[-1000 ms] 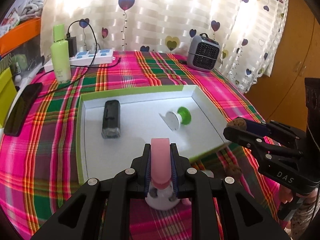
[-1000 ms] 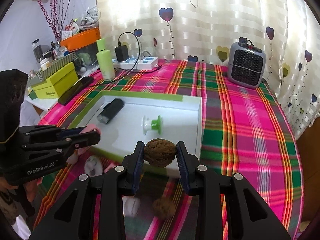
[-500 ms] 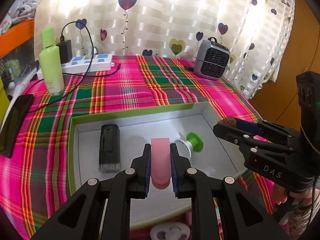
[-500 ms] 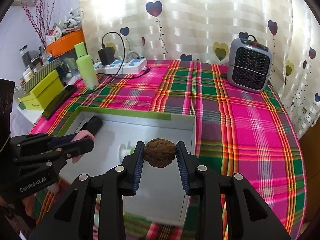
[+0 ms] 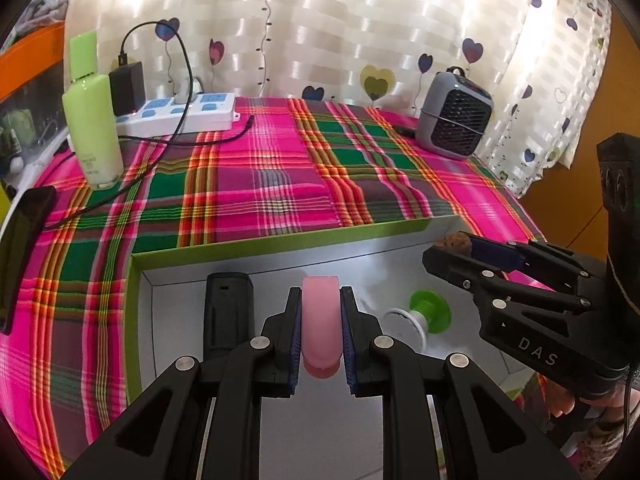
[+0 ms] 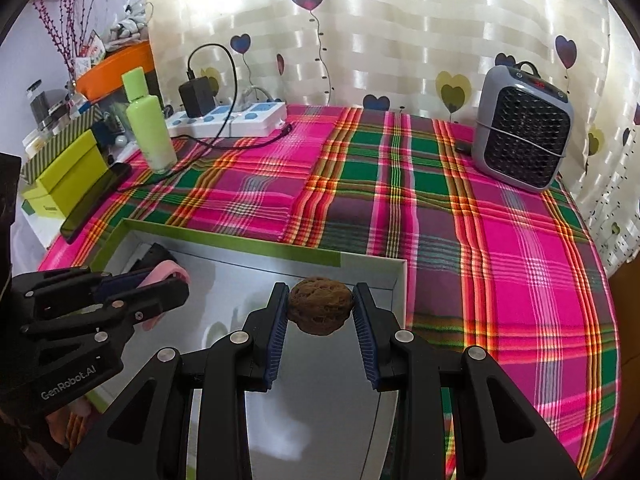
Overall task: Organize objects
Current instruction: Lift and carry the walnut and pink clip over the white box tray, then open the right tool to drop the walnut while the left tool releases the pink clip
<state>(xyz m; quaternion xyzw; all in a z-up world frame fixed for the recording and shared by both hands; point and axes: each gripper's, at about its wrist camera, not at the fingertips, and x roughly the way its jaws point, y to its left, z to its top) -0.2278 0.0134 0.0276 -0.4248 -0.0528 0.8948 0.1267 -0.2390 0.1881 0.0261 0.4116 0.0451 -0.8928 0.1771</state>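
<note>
I count two grippers over one shallow tray (image 5: pixel 256 254). My left gripper (image 5: pixel 320 338) has its jaws pinching one pink rounded piece (image 5: pixel 321 330), held upright above the tray's pale floor. My right gripper (image 6: pixel 321 312) has its jaws clamped on one brown walnut (image 6: pixel 321 310), hanging over the tray near its far right corner. Two things lie inside the tray: one black oblong device (image 5: pixel 229 312) at the left side, and one small white-and-green spool-like item (image 5: pixel 420 316) lying on its side towards the right. The two are well apart, and the pink piece hangs between them in the left wrist view.

The tray has a green rim and sits on a worktop (image 6: pixel 500 248) covered in pink, green and orange plaid cloth. At the back edge I see one pale green bottle (image 6: pixel 149 128) standing upright, one white power strip (image 6: pixel 232 118) with a black charger plugged in, and one grey fan heater (image 6: pixel 524 140) at the right. One dark phone (image 6: pixel 96 202) lies at the left edge, beside one yellow-green box (image 6: pixel 64 176). A cream curtain with heart prints hangs behind.

Past the tray's far wall the cloth lies open up to the strip and heater. In the tray, bare floor shows below both grippers.
</note>
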